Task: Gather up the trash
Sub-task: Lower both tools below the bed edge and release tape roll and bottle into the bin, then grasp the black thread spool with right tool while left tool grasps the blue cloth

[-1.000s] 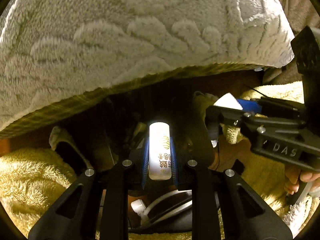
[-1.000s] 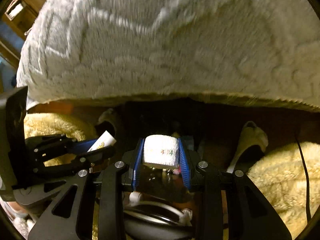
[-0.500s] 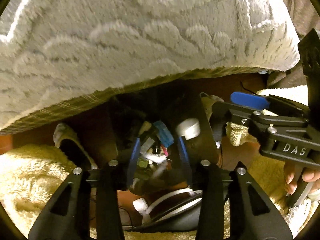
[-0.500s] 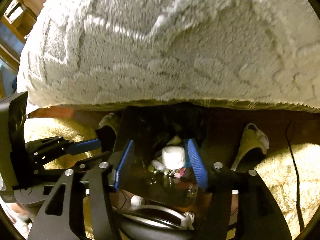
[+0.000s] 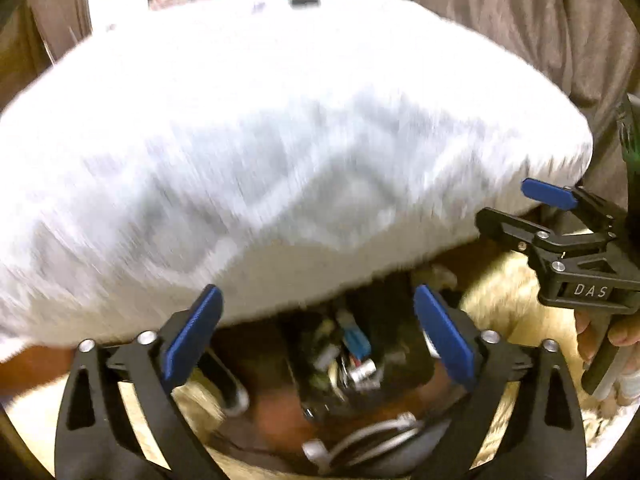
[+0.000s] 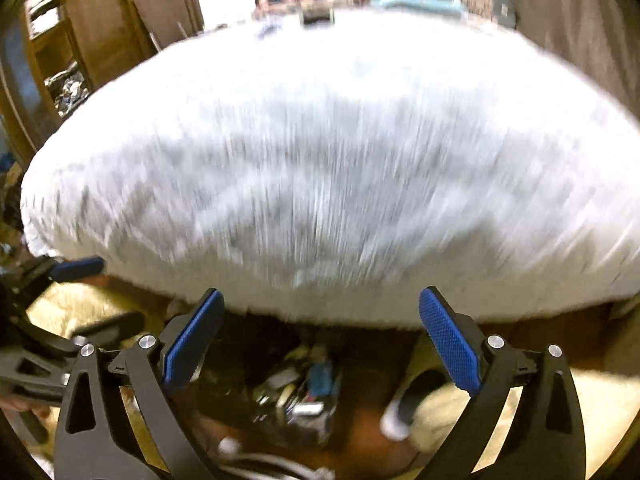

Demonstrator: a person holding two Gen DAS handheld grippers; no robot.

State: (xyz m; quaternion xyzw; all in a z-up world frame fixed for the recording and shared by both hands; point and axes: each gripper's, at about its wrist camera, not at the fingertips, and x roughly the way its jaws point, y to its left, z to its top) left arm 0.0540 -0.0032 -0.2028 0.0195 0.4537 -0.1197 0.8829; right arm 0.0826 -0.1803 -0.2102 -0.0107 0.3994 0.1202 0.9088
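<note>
Both views are blurred by motion. My left gripper (image 5: 316,300) hangs above a dark trash bin (image 5: 404,360) on the floor, its jaws opening wide with nothing between the blue pads. Mixed trash lies inside the bin, among it a blue piece (image 5: 357,342) and a silvery capped piece (image 5: 362,370). My right gripper (image 6: 320,300) hovers over the same bin (image 6: 244,348), jaws also opening and empty. From the left wrist view the right gripper (image 5: 516,206) appears at the right edge, held by a hand (image 5: 616,332). The left gripper (image 6: 100,296) shows at the left edge of the right wrist view.
A bed with a white fluffy blanket (image 5: 280,140) overhangs the bin just behind it. Yellow fluffy rugs (image 5: 500,300) lie on both sides, with a slipper (image 6: 404,408) to the right. A white cable (image 5: 360,440) lies below the bin. Wooden shelves (image 6: 52,60) stand far left.
The left gripper let go of a white printed tube and the right of a white wad; both dropped out of the jaws. Both grippers spread wide and rose, bringing the bed top into view.
</note>
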